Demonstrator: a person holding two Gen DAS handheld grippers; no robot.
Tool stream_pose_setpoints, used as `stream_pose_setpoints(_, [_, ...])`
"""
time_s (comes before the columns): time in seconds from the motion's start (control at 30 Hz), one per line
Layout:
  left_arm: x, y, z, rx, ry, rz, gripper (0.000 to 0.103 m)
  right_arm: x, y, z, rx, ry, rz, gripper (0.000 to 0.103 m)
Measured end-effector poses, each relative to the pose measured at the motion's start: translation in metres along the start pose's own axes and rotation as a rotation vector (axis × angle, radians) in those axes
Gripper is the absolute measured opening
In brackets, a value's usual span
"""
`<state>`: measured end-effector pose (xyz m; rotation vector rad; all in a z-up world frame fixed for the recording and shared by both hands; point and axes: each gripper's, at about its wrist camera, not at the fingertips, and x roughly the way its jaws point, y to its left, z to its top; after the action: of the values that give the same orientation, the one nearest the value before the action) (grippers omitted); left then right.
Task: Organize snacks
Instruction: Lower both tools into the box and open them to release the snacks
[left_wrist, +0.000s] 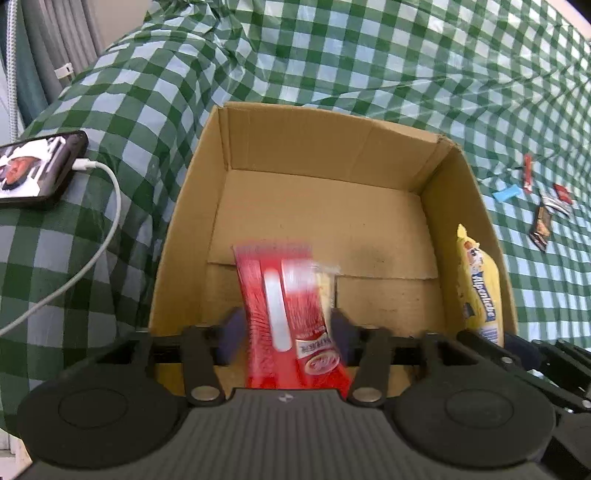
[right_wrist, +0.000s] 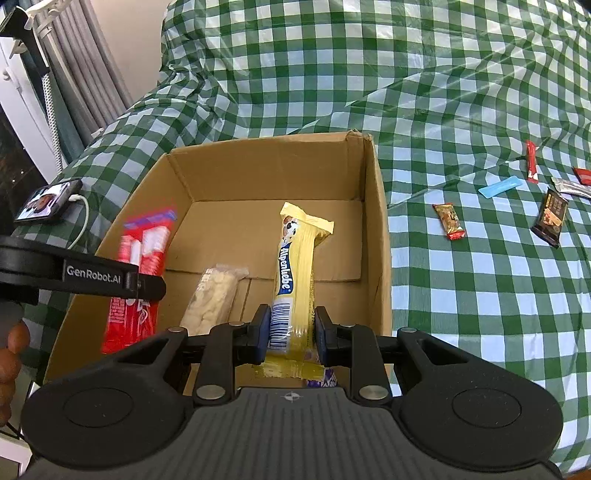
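Note:
An open cardboard box stands on the green checked cloth. Over its near left part my left gripper is open. A blurred red snack packet hangs loose between its pads and tips into the box. A pale snack bar lies on the box floor beside it. My right gripper is shut on the lower end of a yellow Alpenliebe packet. It holds the packet upright inside the box, near the right wall.
A phone on a white cable lies left of the box. Right of the box several snacks lie loose on the cloth: a red stick, a blue packet, a brown bar and a dark bar. Curtains hang at far left.

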<state>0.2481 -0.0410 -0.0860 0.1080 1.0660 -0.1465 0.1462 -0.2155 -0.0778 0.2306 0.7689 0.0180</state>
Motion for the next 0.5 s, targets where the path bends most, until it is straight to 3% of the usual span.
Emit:
stream_pose_setpoints(0.03, [-0.001,-0.001,0.001,0.005,-0.008,0.011,0.097,0.001,0.000,0.001,0.003,0.000,0.002,0.027])
stream_pose_setpoints(0.07, [-0.003,-0.002,0.002,0.009,-0.026,0.022,0.103,0.003,0.000,0.003,0.010,0.000,0.008,0.028])
stream_pose_setpoints(0.13, [-0.010,-0.003,0.001,0.029,-0.068,0.037,0.103,0.005,-0.001,0.006,0.034,0.000,0.007,0.042])
stream_pose_setpoints(0.2, [-0.012,-0.005,-0.002,0.060,-0.058,0.049,0.103,0.005,-0.001,0.008,0.053,0.007,-0.005,0.072])
stream_pose_setpoints(0.37, [-0.019,0.005,-0.025,0.059,0.010,0.047,0.103,-0.008,0.005,-0.004,0.053,0.039,0.004,0.086])
stream_pose_setpoints(0.5, [-0.037,0.012,-0.048,0.023,0.038,0.039,0.103,-0.028,0.009,-0.020,0.061,0.067,0.008,0.088])
